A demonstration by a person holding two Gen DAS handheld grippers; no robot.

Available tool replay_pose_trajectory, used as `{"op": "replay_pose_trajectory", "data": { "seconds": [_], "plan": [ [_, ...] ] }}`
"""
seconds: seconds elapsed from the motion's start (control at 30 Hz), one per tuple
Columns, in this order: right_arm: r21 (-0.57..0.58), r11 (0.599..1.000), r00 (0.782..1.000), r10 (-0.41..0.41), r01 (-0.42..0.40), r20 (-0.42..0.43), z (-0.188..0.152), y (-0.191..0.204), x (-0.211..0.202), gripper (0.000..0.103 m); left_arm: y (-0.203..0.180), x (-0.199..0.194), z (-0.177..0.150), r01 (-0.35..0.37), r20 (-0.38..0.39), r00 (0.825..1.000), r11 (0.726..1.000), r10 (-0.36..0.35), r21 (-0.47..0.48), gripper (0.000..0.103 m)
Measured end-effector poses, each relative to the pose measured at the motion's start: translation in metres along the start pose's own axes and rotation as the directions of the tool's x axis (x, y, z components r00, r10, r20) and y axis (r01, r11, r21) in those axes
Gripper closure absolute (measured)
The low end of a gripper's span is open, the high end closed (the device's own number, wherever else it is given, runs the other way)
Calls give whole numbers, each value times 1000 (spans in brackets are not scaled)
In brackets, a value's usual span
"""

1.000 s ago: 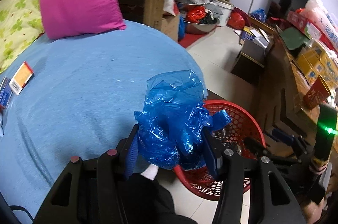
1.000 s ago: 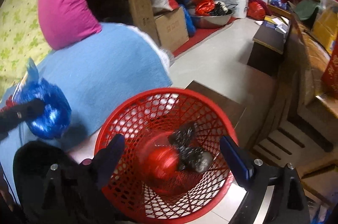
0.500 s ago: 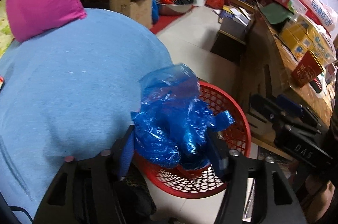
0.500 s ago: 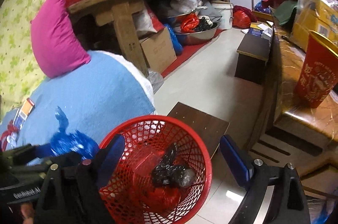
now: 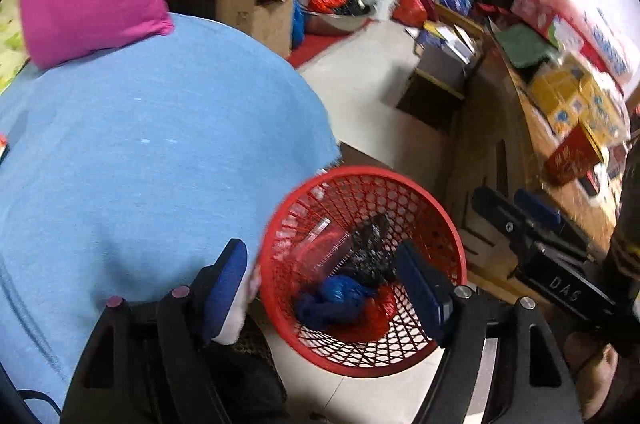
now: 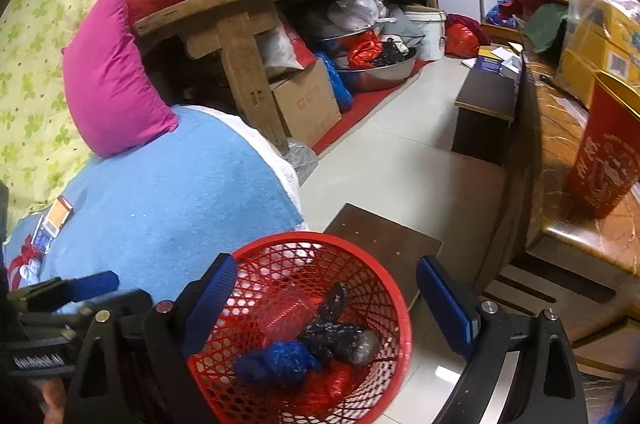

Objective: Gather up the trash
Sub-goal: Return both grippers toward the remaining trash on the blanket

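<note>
A: Where is the crumpled blue plastic bag (image 5: 334, 298) found?

B: It is seen inside the red mesh plastic basket (image 5: 362, 363), upon black and red trash.

A: And the grippers?

B: The left gripper (image 5: 326, 290) is spread wide and empty above the basket; the right gripper (image 6: 332, 308) is likewise wide, nothing being held.

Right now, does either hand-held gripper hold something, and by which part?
Nothing is held. The left hand-held gripper and right hand-held gripper are both open; the blue plastic bag lies in the red basket.
</note>
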State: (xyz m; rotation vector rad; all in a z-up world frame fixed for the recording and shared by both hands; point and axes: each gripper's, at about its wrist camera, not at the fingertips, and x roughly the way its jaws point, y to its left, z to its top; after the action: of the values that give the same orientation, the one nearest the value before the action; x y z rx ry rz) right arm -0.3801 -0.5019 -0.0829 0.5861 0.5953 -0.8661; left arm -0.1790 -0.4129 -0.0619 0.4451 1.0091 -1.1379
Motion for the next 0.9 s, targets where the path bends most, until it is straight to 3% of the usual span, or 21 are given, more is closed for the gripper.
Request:
{"op": "replay_pose_trajectory", "data": {
  "seconds": [0.23, 0.5, 0.7, 0.9],
  "plan": [
    [-73, 994, 997, 78, -78, -3, 5, 47, 7, 10, 59, -38, -4, -67, 76, 994, 990, 77, -126, 26],
    [-205, 960, 980, 198, -193, 1, 14, 132, 6, 8, 138, -84, -30, -151, 144, 969, 944, 199, -293, 25],
    [-300, 915, 960, 280, -268, -2, 14, 192, -2, 8, 191, -119, -55, -225, 176, 933, 890, 315, -397, 25],
    [-387, 858, 936, 350, -339, -42, 6, 252, -4, 8, 254, -147, -85, -321, 153, 877, 794, 455, -517, 25]
  ]
}}
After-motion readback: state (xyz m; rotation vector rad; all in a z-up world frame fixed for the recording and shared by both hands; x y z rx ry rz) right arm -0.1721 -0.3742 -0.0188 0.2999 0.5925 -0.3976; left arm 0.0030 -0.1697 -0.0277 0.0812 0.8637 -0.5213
